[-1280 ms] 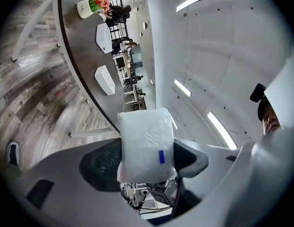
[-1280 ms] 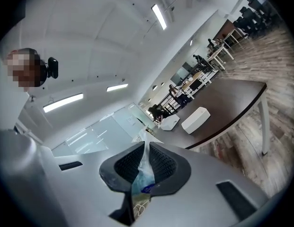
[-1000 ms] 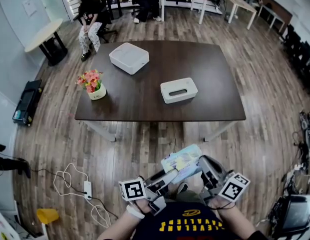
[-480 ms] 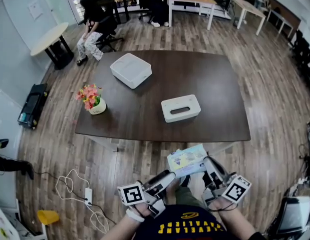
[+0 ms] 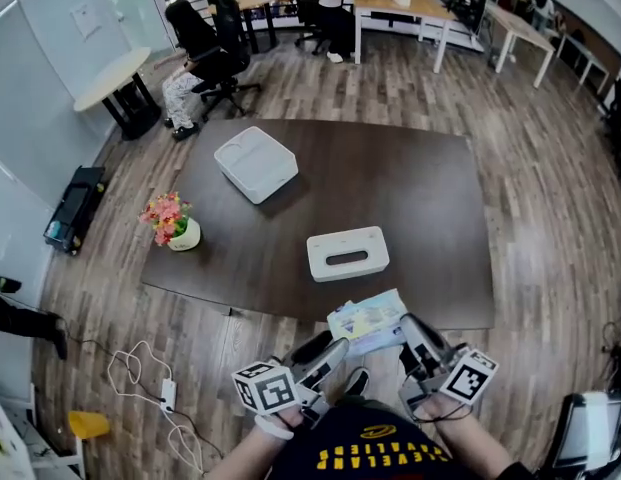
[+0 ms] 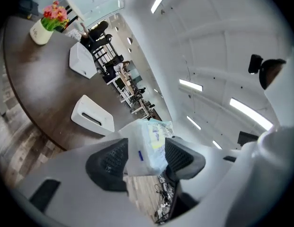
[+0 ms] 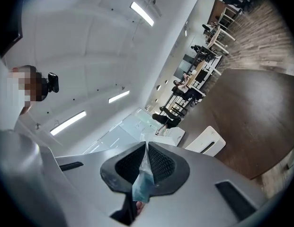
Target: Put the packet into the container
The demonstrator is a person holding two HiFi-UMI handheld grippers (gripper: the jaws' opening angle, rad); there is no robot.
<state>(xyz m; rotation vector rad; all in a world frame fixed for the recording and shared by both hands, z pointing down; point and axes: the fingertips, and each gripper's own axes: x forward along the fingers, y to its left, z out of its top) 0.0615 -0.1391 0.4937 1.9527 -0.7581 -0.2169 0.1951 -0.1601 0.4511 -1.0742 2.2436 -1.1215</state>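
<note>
The packet [image 5: 368, 320], a pale soft pack with blue and yellow print, hangs in the air just over the near edge of the dark table [image 5: 410, 183]. My right gripper [image 5: 412, 330] is shut on its thin edge [image 7: 143, 174]. My left gripper [image 5: 335, 350] stands wide with the packet's other end [image 6: 147, 143] between its jaws; they have just been closing, and I see no firm pinch. The white container [image 5: 347, 253] with a slot in its top lies on the table straight ahead of the packet.
A white lidded box [image 5: 256, 164] sits at the table's far left and a flower pot [image 5: 170, 223] near its left edge. People sit on office chairs [image 5: 205, 53] beyond the table. Cables and a power strip [image 5: 168, 396] lie on the wooden floor at left.
Both grippers have carried the packet forward, from over the bare floor to the table's near edge. The container now lies much closer to the packet.
</note>
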